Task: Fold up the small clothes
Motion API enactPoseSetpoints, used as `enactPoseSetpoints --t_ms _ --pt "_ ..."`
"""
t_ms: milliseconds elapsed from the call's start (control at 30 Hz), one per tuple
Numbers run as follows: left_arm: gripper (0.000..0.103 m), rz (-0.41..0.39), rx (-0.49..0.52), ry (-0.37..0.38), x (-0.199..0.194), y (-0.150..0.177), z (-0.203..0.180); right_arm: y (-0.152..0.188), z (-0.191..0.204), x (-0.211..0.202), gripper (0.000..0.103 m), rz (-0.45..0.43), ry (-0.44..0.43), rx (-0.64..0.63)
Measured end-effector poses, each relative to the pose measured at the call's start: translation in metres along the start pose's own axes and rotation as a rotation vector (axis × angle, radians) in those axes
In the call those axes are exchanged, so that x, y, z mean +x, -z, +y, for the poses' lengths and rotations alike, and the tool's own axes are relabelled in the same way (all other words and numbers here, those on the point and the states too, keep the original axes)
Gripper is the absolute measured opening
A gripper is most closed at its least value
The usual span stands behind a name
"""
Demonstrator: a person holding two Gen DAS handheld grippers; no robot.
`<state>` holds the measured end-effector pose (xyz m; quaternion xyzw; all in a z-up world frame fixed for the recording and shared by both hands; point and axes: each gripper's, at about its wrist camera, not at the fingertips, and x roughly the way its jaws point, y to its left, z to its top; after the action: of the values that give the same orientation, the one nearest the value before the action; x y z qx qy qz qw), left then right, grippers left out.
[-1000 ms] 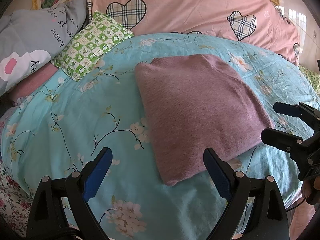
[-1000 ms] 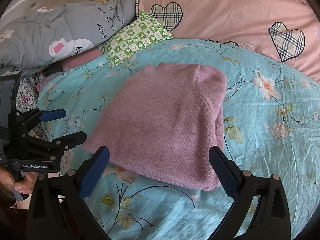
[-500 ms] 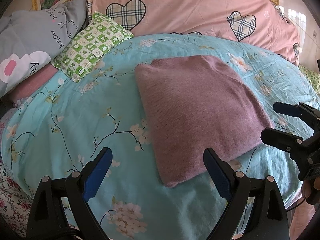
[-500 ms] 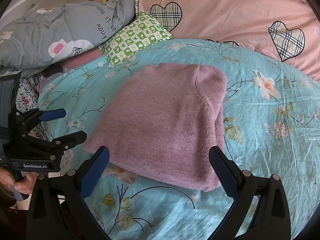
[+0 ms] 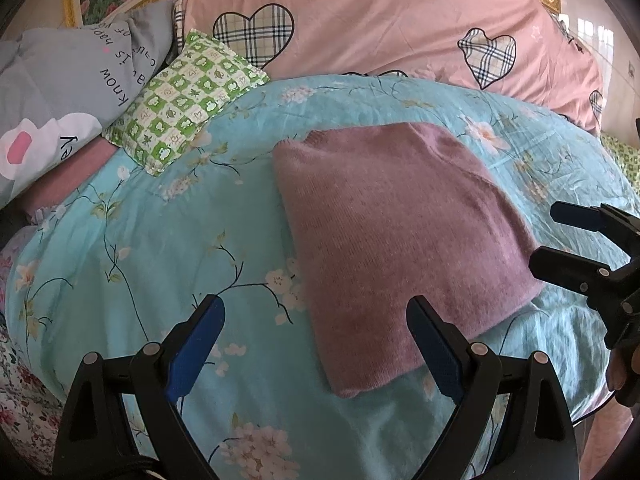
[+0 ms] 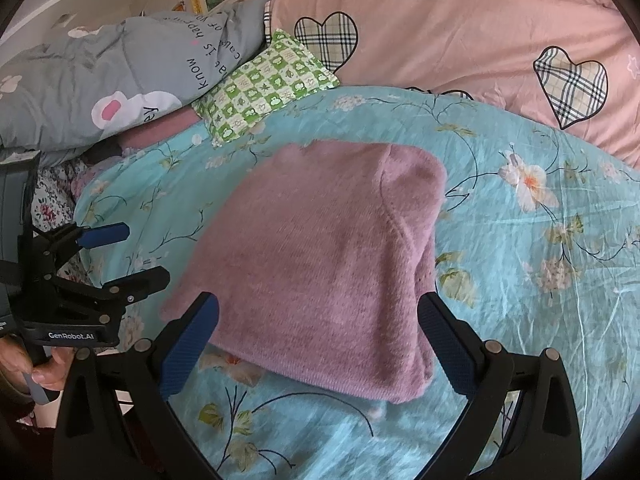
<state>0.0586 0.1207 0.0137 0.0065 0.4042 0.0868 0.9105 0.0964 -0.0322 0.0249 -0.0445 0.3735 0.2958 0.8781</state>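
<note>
Bed surface: turquoise floral quilt (image 5: 168,240), lightly wrinkled. Mauve knitted sweater (image 5: 400,240) lies folded into a compact rectangle near the middle of the quilt, flat, one folded edge rounded at its far end. Nothing rests on it.

Left gripper (image 5: 316,344): blue-padded fingers spread wide, empty, hovering above the quilt beside the sweater's near corner. Not touching the cloth.

Right gripper (image 6: 320,336): fingers likewise spread wide, empty, poised over the sweater's near edge; contact cannot be told.

Beyond the sweater: green checked pillow (image 5: 184,100) on the quilt's far left edge, grey printed duvet (image 5: 60,80) behind it, pink duvet with plaid hearts (image 5: 400,28) across the head of the bed.
</note>
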Motion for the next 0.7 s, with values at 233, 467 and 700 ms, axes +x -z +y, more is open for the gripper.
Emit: enactPoseSetpoints --t_ms 233,467,700 --pt "0.093 0.001 -0.004 0.001 0.005 -0.009 0.002 -0.005 -0.003 0.002 0.1 -0.003 -0.004 -0.003" --pt "0.093 -0.003 -0.002 -0.001 0.009 -0.018 0.002 -0.01 -0.009 0.005 0.1 -0.004 -0.005 0.005" --pt "0.093 0.003 0.0 0.001 0.016 -0.025 0.001 -0.014 -0.015 0.008 0.1 -0.004 -0.008 0.011"
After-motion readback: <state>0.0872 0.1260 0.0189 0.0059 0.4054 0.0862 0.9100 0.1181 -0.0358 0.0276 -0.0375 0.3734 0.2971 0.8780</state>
